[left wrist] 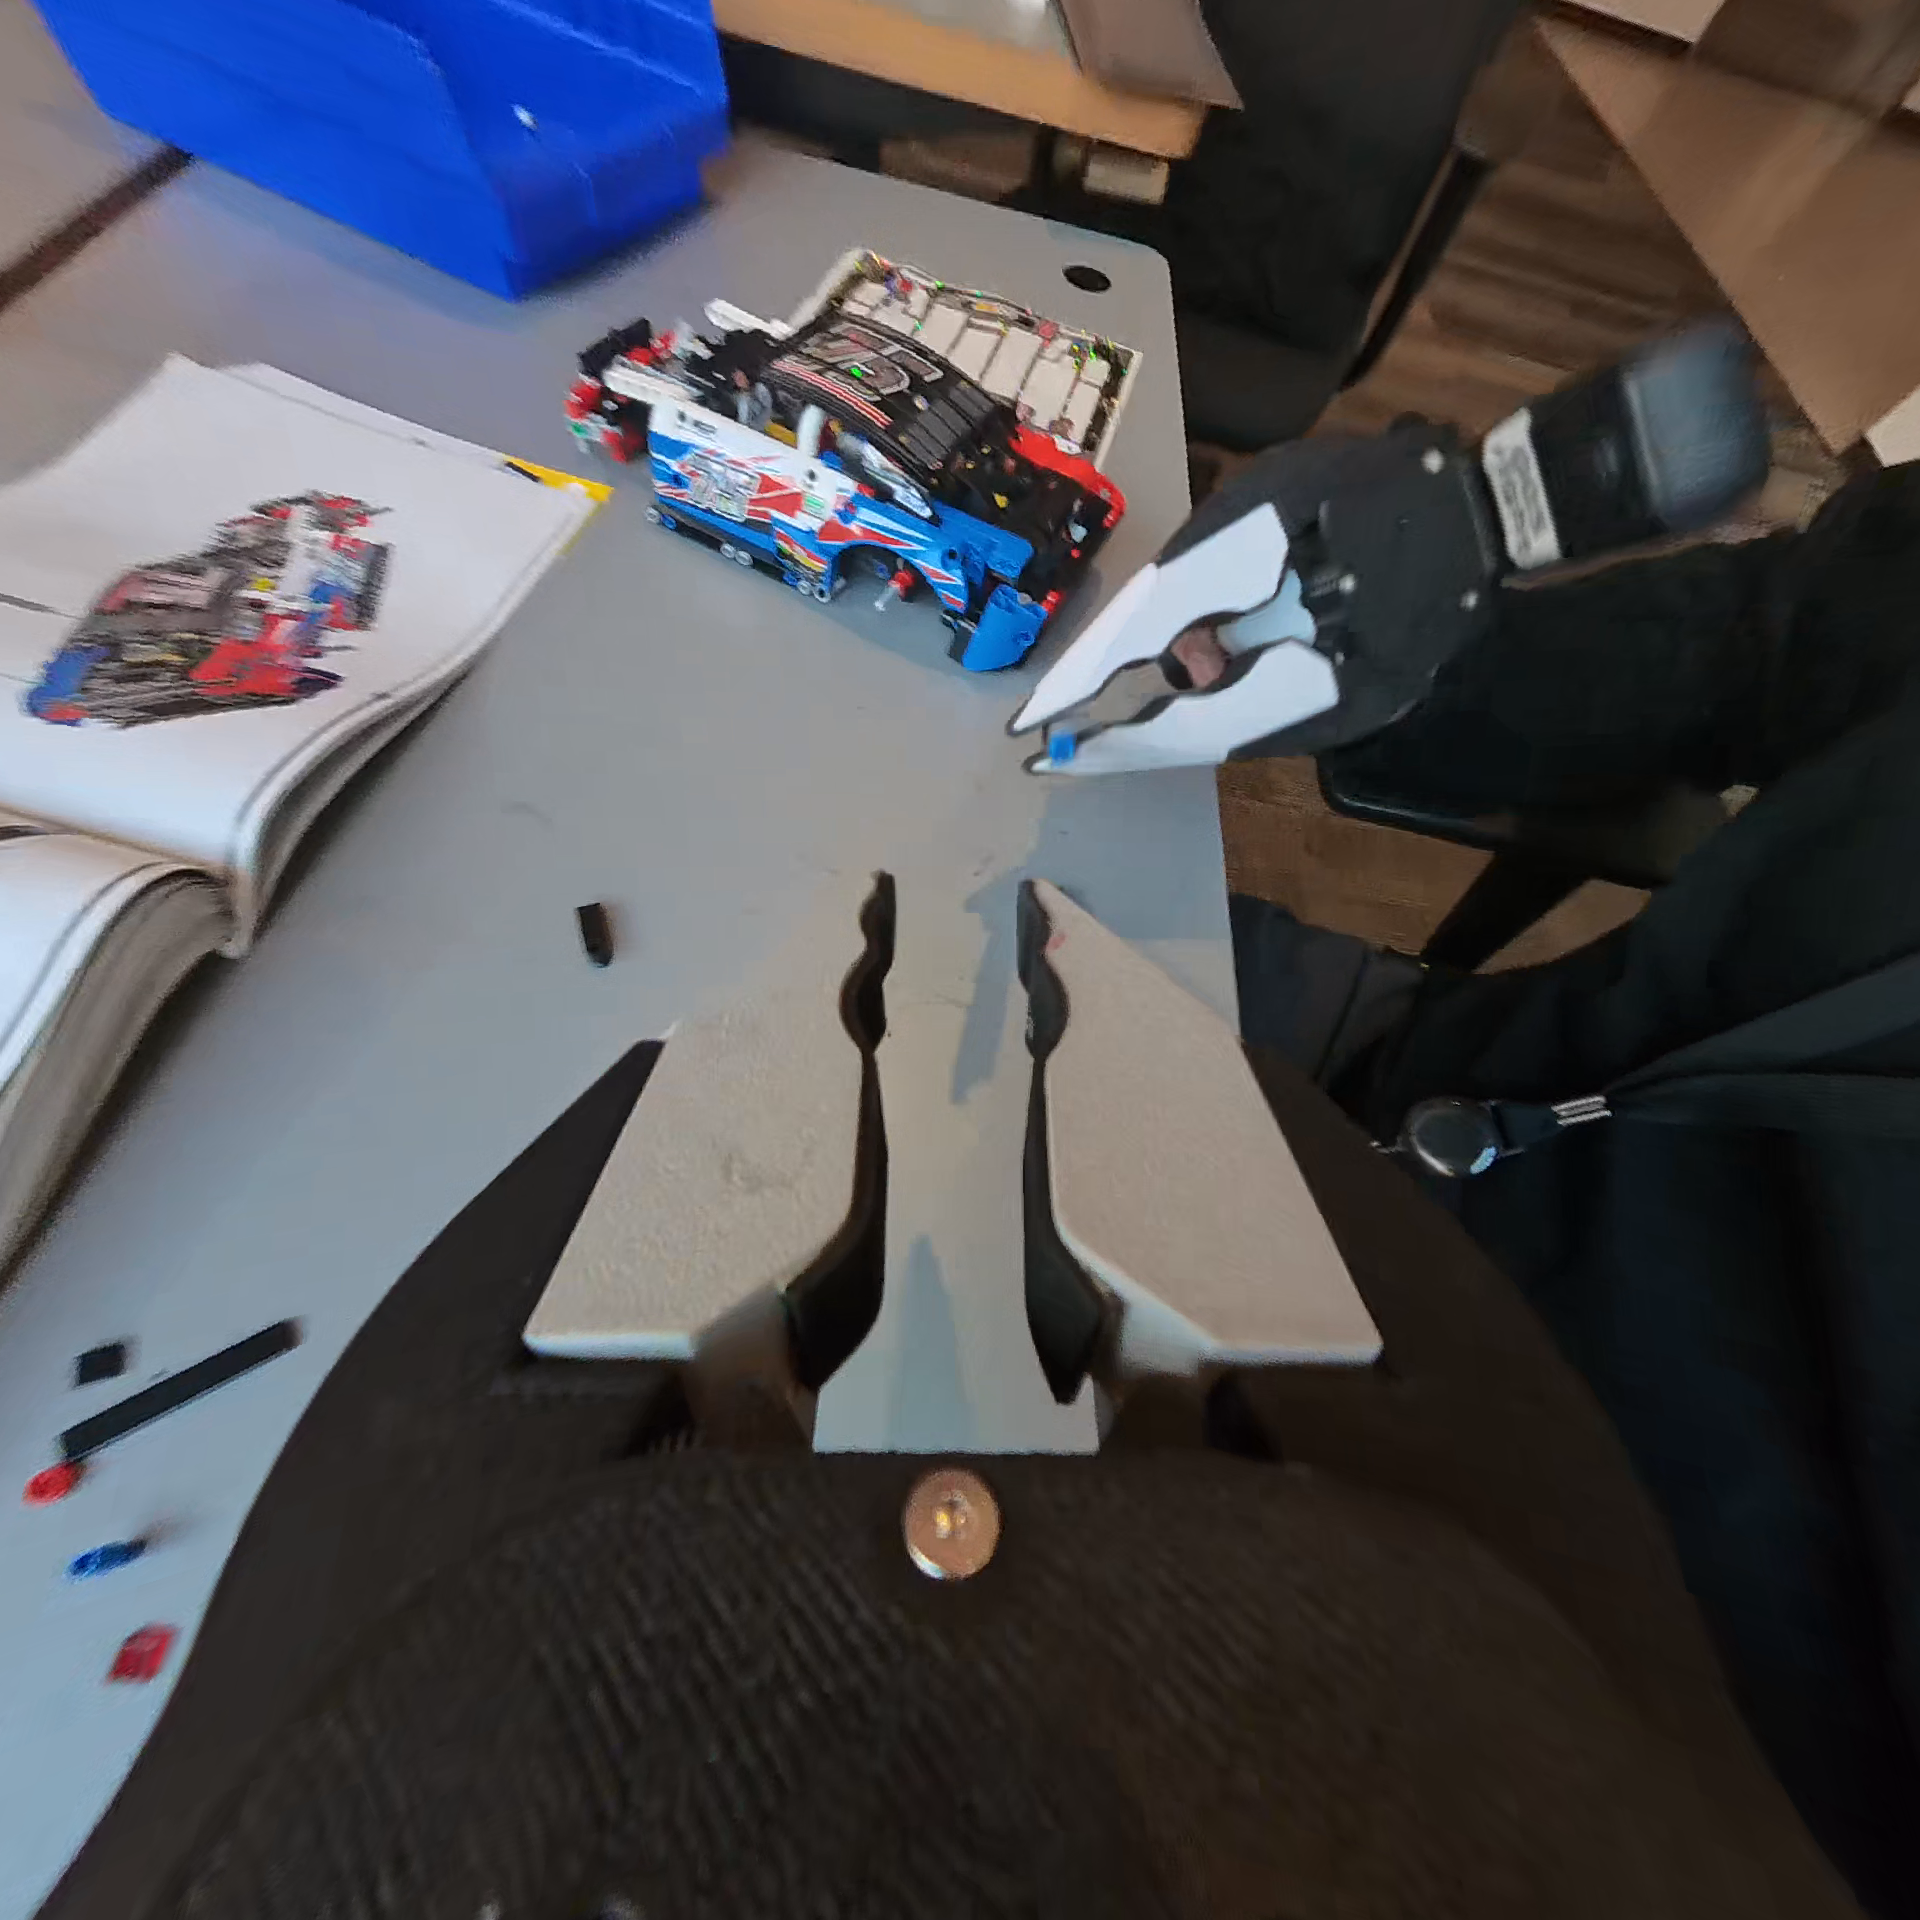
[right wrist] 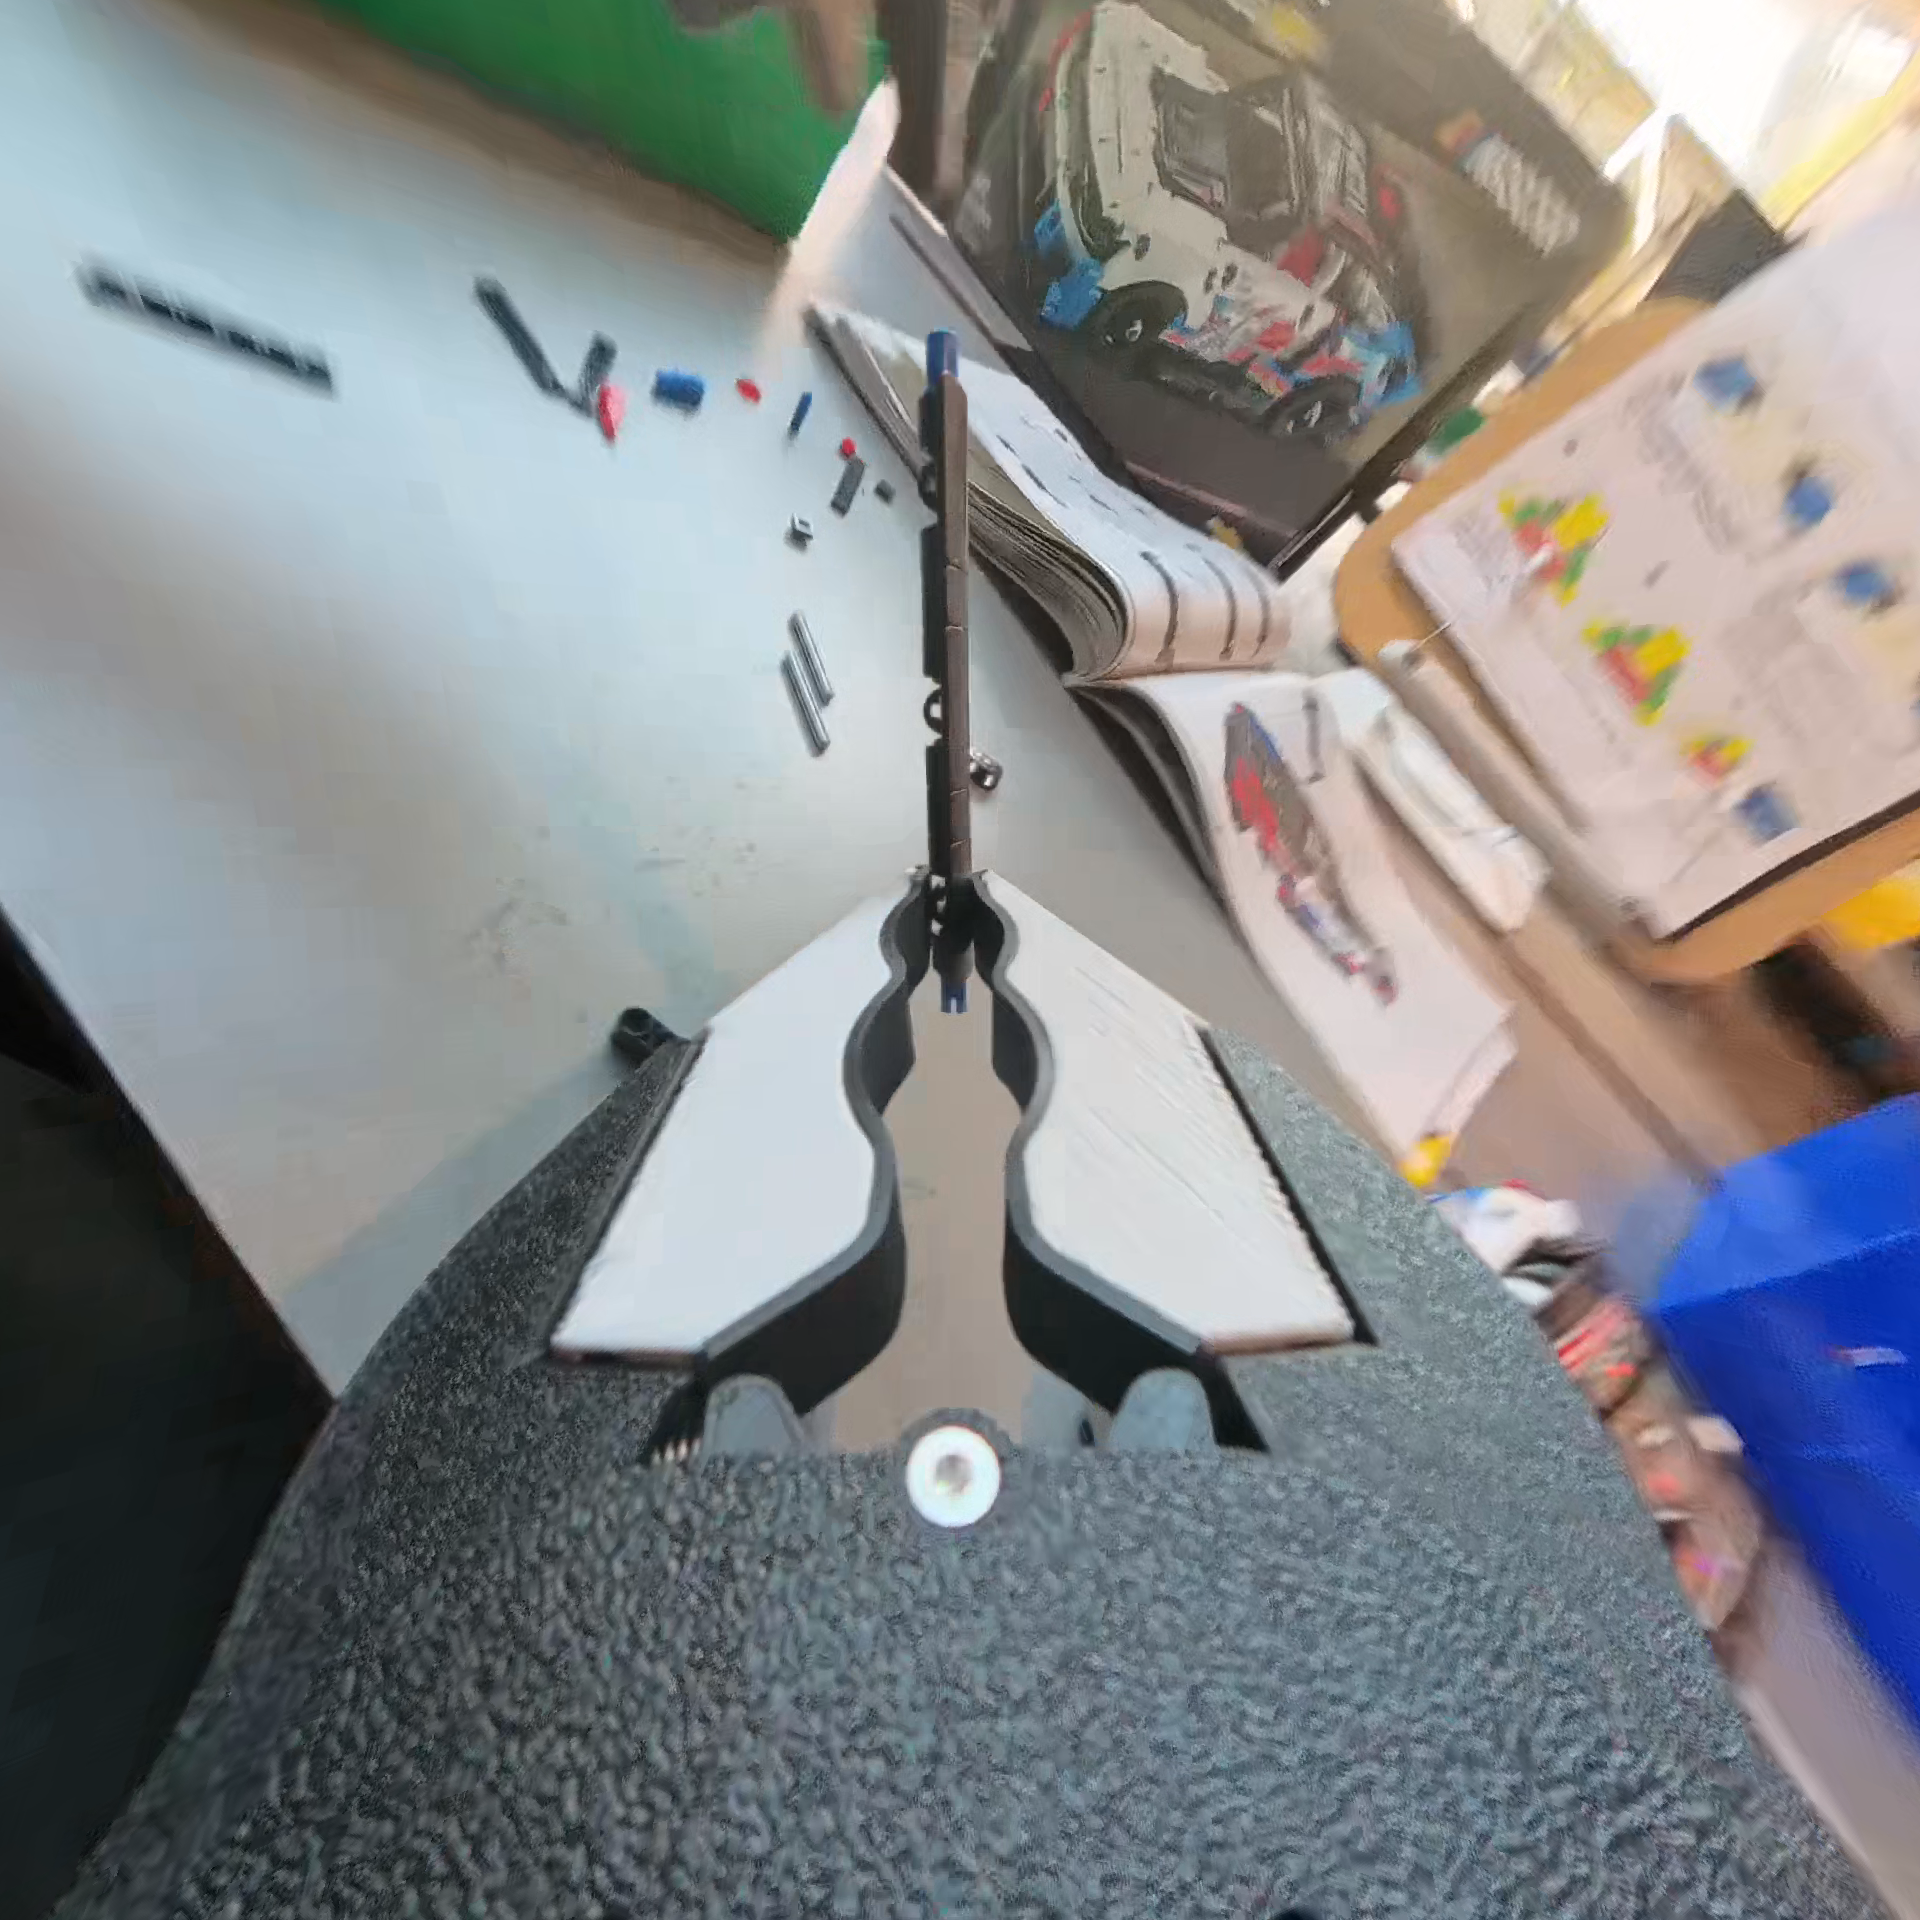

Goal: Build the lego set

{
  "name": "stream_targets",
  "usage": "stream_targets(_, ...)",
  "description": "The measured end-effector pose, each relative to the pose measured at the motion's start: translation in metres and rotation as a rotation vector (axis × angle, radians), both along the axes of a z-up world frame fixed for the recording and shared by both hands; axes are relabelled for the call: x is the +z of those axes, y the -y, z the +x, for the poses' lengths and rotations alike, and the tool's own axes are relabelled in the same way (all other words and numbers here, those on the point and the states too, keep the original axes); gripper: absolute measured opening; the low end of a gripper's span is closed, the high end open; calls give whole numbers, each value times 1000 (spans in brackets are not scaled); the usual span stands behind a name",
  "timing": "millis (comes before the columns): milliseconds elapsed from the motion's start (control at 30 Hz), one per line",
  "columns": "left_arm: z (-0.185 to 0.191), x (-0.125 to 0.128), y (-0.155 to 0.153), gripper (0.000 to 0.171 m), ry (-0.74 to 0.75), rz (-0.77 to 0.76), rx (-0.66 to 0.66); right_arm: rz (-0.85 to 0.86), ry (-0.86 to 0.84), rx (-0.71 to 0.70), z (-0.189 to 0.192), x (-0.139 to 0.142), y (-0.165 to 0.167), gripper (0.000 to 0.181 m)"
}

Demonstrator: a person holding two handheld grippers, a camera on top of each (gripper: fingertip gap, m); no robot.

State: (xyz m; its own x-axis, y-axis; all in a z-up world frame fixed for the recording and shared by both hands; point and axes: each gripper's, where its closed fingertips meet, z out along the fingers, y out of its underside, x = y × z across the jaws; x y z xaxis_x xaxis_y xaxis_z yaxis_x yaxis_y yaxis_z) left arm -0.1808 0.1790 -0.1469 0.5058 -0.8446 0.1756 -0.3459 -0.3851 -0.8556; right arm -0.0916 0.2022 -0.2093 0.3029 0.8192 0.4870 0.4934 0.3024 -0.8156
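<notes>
Left gripper (left wrist: 951, 883): jaws parted, nothing held | Right gripper (right wrist: 948, 883): jaws clamped on beam (right wrist: 948, 623), blue pin (right wrist: 951, 992) seen between them | Car (left wrist: 847, 478): on desk (left wrist: 675, 727), ahead of left jaws | Risk: beam is gripped at one end only, so it could be levered loose when pressed into the car.
</notes>
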Motion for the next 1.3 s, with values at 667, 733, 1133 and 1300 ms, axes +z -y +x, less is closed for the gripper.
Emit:
stream_targets(667, 86, -136, 27, 19, -363, -97, -221, -742, -452, 244, 11, 29, 33, 5)
stream_targets(733, 91, -137, 28, 20, -327, -123, -229, -737, -454, 243, 13, 30, 32, 5)
stream_targets(1133, 105, -135, 39, 19, -278, -182, -240, -790, -518, 243, 22, 30, 25, 6)
stream_targets(1300, 105, -135, 43, 20, -284, -172, -248, -794, -511, 249, 21, 27, 24, 6)
